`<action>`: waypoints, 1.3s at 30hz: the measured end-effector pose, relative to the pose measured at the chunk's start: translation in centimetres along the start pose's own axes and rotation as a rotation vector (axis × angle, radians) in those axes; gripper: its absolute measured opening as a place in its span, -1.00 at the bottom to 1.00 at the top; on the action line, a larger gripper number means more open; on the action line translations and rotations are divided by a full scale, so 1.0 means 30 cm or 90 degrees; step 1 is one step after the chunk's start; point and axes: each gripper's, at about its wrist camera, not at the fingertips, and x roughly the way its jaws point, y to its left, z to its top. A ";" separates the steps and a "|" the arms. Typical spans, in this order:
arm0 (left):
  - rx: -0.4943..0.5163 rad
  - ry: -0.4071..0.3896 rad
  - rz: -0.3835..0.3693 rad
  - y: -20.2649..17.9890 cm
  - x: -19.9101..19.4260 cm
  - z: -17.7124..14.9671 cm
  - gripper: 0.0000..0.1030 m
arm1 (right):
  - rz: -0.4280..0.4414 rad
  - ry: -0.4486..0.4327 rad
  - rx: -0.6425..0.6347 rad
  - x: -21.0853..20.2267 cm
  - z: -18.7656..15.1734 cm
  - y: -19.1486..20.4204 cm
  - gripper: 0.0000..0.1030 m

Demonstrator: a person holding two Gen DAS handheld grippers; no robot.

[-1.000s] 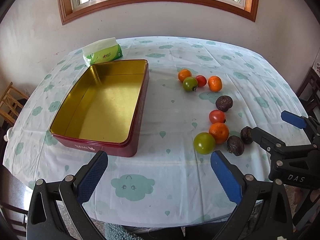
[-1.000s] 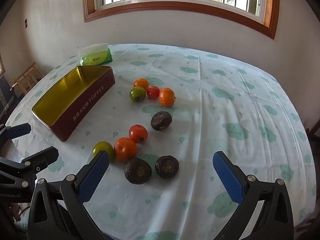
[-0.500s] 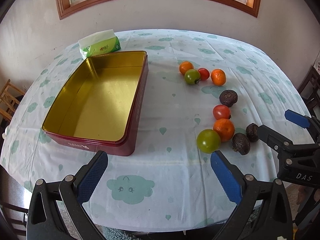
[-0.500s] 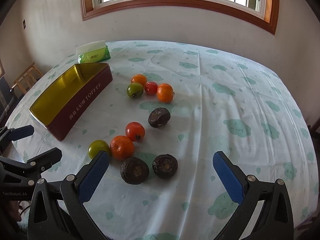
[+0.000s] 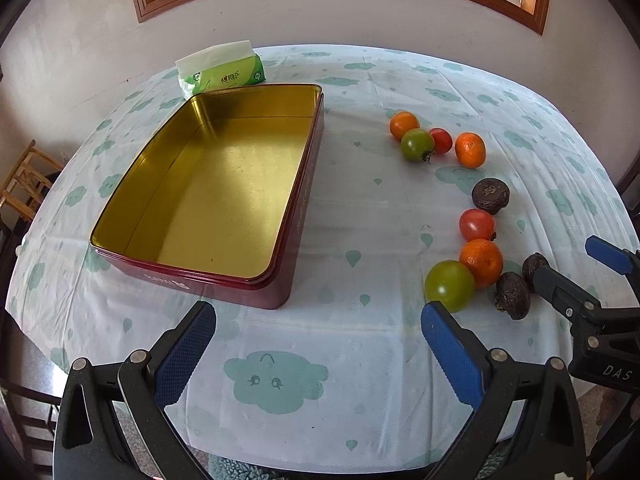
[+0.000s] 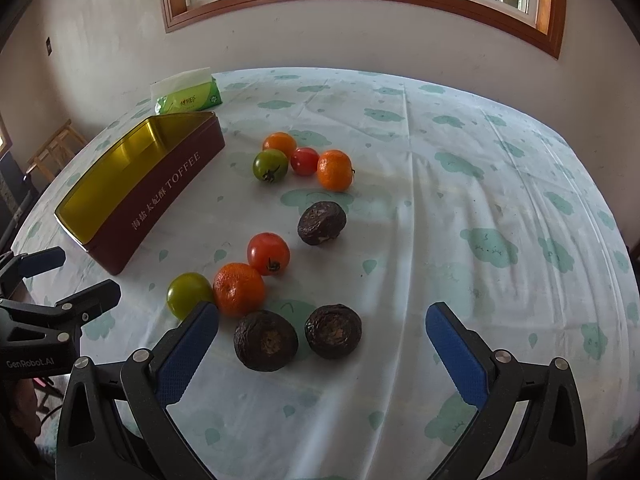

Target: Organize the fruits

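Both grippers point(image 5: 318, 354) point(image 6: 322, 354) gape above scattered fruit point(image 6: 239, 289).

The toffee tin point(image 5: 224, 184) is metal, its inside a glossy gold that mirrors the window light, its outer wall point(image 6: 160, 204) a smooth dark red lacquer. The tablecloth point(image 6: 460, 240) looks like thin matt cloth, faintly creased. The tomatoes are smooth and shiny, such as the near green one point(image 5: 450, 285); the mandarin point(image 6: 239, 289) beside it has dimpled, duller peel. The three dark fruits are matt, rough and wrinkled, like this near one point(image 6: 266, 340). Far off, the tissue pack point(image 5: 224, 70) is glossy plastic film with soft paper on top. The gripper pads point(image 6: 186, 354) are textured blue rubber on matt black plastic.
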 end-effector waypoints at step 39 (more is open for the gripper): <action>0.012 0.012 -0.022 -0.024 0.013 -0.004 0.97 | -0.003 0.011 -0.001 0.017 -0.027 -0.050 1.00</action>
